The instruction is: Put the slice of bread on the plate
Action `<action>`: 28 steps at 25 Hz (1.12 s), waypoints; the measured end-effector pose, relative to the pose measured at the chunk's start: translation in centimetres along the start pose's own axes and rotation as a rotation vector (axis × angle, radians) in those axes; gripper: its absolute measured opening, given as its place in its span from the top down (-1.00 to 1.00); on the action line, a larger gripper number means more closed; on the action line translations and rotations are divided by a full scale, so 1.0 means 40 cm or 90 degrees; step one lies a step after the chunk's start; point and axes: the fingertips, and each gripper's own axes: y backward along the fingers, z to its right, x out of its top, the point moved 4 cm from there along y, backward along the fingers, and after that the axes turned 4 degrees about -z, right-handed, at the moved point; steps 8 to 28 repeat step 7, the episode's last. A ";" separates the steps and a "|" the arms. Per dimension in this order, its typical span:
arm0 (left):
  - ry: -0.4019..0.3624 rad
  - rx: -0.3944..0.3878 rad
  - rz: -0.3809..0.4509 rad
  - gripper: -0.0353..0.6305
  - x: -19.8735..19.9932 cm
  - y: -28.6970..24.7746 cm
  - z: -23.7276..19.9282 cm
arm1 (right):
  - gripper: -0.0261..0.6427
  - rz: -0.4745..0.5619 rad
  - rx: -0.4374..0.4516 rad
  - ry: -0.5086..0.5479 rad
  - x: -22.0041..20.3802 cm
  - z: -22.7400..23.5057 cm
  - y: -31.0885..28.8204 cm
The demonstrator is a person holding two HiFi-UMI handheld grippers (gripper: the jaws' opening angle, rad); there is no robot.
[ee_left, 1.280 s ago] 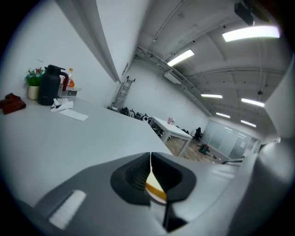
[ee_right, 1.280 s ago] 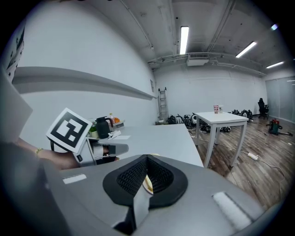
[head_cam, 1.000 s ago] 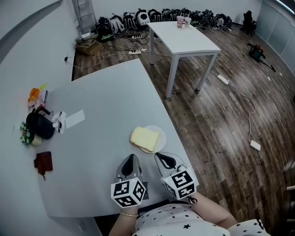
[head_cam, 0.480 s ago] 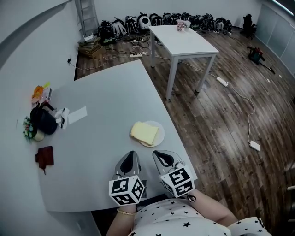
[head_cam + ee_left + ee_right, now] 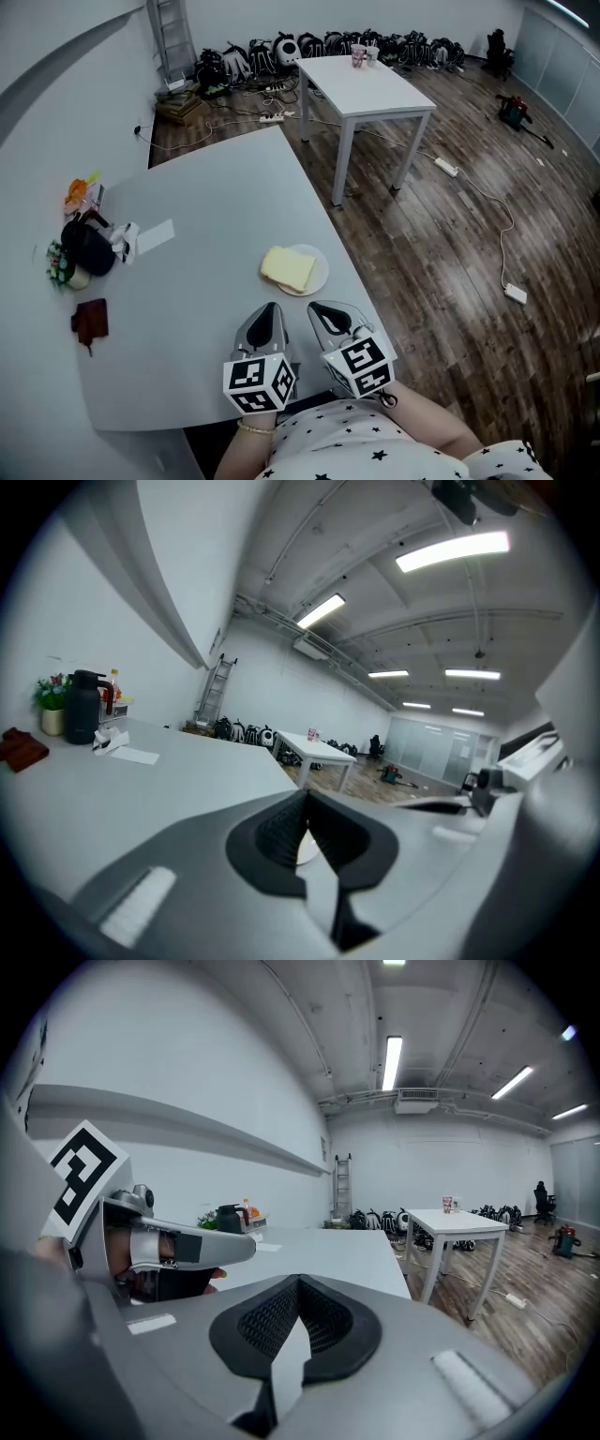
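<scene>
A pale yellow slice of bread [image 5: 286,268] lies on a small white plate [image 5: 317,277] near the right edge of the grey table [image 5: 206,206]. Both grippers hover side by side just short of the plate, close to the person's body. My left gripper [image 5: 270,312] is shut with nothing between its jaws, and its view shows the ribbed pads [image 5: 281,829] meeting. My right gripper [image 5: 317,310] is likewise shut and empty, its pads [image 5: 323,1321] closed together. Neither gripper touches the bread or the plate.
At the table's left stand a black jug [image 5: 86,249], a small flower pot [image 5: 58,266], an orange packet [image 5: 77,193], a white paper [image 5: 155,234] and a dark red wallet [image 5: 90,321]. A white table [image 5: 366,82] stands beyond; cables and bags lie on the wooden floor.
Both grippers have risen a little and stayed shut and side by side. The bread remains on the plate, unmoved.
</scene>
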 end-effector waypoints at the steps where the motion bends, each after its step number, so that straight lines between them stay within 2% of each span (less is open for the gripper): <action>1: -0.001 -0.001 0.001 0.87 0.001 0.001 0.001 | 0.93 0.001 -0.001 0.000 0.000 0.000 0.002; 28: -0.013 0.002 0.009 0.88 0.012 0.008 0.012 | 0.93 0.009 -0.003 0.009 0.008 0.000 0.014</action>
